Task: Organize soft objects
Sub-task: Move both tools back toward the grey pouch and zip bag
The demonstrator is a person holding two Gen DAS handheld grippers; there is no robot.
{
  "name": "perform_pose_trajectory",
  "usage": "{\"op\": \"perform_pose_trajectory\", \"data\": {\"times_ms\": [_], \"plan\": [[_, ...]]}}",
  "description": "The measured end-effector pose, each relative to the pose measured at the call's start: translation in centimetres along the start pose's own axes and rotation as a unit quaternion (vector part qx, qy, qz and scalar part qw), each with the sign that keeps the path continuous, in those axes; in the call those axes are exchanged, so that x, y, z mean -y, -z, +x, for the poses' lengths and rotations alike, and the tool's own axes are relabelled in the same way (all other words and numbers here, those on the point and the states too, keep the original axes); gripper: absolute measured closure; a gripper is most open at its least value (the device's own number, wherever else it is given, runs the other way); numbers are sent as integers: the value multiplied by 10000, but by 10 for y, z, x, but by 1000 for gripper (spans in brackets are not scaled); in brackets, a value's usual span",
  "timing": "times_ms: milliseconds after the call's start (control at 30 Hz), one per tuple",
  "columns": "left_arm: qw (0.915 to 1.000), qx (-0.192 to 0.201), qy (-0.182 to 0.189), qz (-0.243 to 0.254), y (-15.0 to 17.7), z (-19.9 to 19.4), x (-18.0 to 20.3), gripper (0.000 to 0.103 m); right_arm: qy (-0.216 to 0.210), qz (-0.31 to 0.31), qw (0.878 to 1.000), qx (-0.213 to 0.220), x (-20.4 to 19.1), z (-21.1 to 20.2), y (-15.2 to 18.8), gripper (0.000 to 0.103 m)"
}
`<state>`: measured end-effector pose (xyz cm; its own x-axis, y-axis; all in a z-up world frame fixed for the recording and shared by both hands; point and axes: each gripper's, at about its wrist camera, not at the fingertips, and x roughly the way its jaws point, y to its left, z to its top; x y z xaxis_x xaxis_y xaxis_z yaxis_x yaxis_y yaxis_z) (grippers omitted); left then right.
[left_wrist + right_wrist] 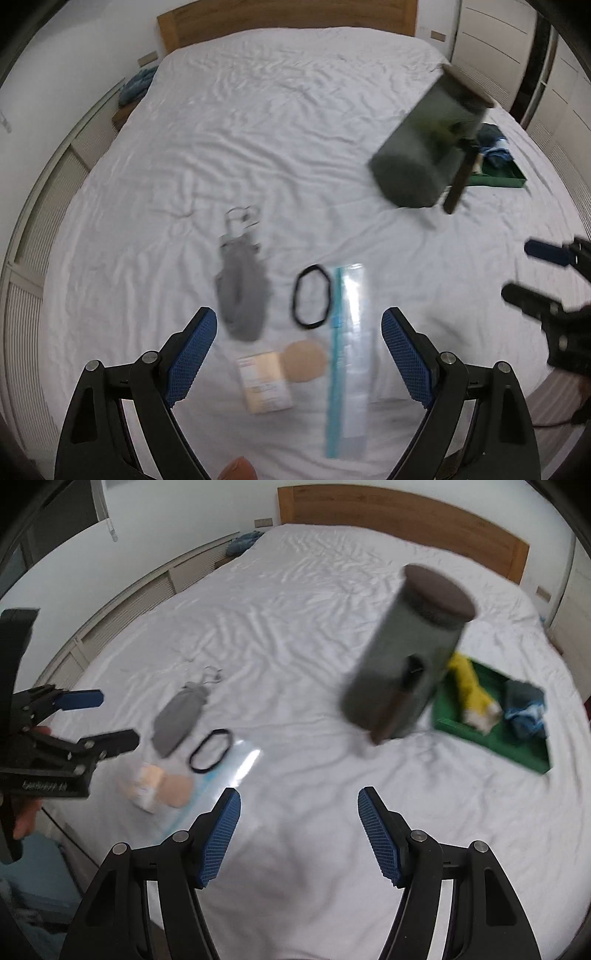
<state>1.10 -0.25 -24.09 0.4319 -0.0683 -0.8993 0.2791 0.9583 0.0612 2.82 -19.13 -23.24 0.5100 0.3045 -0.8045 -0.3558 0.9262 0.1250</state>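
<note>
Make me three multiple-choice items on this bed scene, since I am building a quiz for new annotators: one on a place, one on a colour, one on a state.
1. Where does the black hair band lie?
A. between the grey pouch and the clear zip bag
B. in the tray
C. on the jar lid

2. What colour is the tray on the bed?
A. red
B. green
C. white

3. How do the two grippers stand?
A. both shut on cloth
B. left shut, right open
C. both open and empty

Answers:
1 A: the band sits on the sheet between pouch and bag.
2 B: its wall and floor are green.
3 C: the left gripper and the right gripper show spread pads with nothing between them.
</note>
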Motion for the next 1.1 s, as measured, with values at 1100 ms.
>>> {"op": "perform_pose_trajectory", "data": {"times_ms": [1100], "plan": [[9966, -523, 527, 350, -10, 144, -66, 16, -597, 1042, 9904, -688, -79, 196, 6, 39]]}}
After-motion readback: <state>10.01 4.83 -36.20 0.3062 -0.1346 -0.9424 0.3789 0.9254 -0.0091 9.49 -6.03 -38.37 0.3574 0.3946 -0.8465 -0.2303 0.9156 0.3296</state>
